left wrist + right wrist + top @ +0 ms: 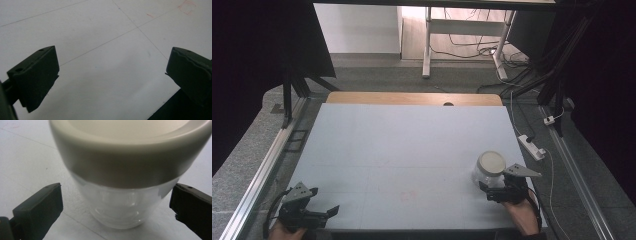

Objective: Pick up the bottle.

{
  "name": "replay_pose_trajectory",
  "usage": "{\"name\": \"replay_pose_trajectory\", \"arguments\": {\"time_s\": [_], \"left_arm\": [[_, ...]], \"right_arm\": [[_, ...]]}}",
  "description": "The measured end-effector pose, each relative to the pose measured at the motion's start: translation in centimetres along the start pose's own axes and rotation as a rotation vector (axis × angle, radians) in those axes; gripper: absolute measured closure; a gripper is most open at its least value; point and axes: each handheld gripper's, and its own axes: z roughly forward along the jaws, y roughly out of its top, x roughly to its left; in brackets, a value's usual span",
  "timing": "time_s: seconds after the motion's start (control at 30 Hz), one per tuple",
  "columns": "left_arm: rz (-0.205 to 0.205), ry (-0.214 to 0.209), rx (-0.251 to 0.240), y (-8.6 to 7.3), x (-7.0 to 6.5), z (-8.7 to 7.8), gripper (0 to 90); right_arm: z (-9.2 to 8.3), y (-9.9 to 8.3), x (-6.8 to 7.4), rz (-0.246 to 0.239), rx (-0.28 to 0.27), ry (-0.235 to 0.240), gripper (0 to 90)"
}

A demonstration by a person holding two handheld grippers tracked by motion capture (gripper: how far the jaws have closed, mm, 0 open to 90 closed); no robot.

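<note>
I am holding my right gripper (499, 191) at the near right corner of the desk (402, 145), and its jaws are standing wide apart, one on each side of a clear jar (122, 205) with a cream lid (130, 152). In the right gripper view the jar is sitting upright between my two jaws, with a gap of bare desk showing between each jaw and the glass wall, so I am not pinching it and I cannot see either jaw touching it. From the high view the jar (488, 170) is standing on the pale desk just beyond my gripper, close to the right edge.

My left gripper (319, 212) is hovering at the near left corner, well apart from the jar. Its jaws are spread wide too, gripping nothing. In the left gripper view I am looking between them at bare desk (105, 62), crossed by thin lines, with faint red marks (186, 6) farther off.
</note>
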Motion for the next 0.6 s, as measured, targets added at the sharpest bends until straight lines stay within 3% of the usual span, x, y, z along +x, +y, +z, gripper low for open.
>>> {"name": "replay_pose_trajectory", "arguments": {"time_s": [0.6], "left_arm": [[-0.003,-0.002,0.004,0.0,0.0,0.1,0.0]], "right_arm": [[2.0,0.4,-0.8,-0.044,0.013,0.032,0.0]]}}
